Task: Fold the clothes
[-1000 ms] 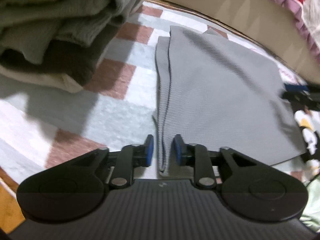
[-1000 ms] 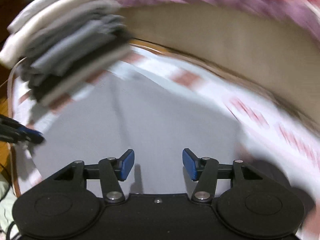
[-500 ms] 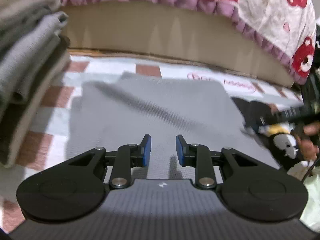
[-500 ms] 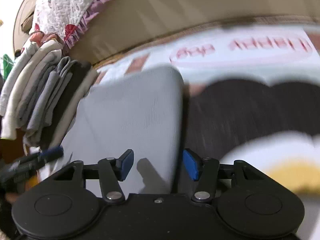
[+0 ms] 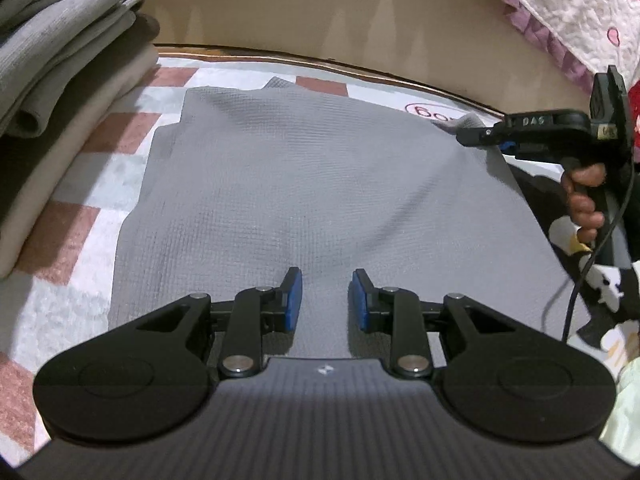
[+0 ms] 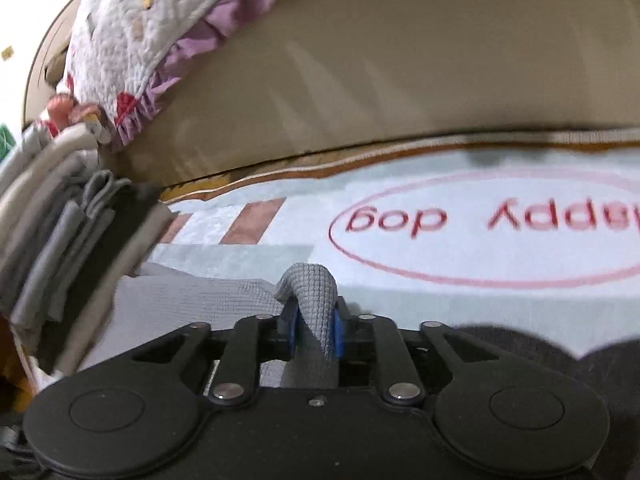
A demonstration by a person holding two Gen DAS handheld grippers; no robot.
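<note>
A grey waffle-knit cloth (image 5: 320, 184) lies folded flat on the checked mat. My left gripper (image 5: 325, 300) is open and empty, low over the cloth's near edge. My right gripper (image 6: 314, 330) is shut on the cloth's far right corner (image 6: 314, 292), which bunches up between the blue pads. In the left wrist view the right gripper (image 5: 480, 136) shows at the cloth's far right corner, held by a hand.
A stack of folded clothes (image 5: 60, 92) stands at the left, also in the right wrist view (image 6: 60, 248). A beige bed base (image 5: 320, 12) with a quilt (image 5: 580, 12) runs along the back. A dark garment with penguin print (image 5: 592, 264) lies at the right.
My right gripper moved to the cloth's far right corner and shut on it. My left gripper swung from the cloth's left edge to its near edge and stayed open.
</note>
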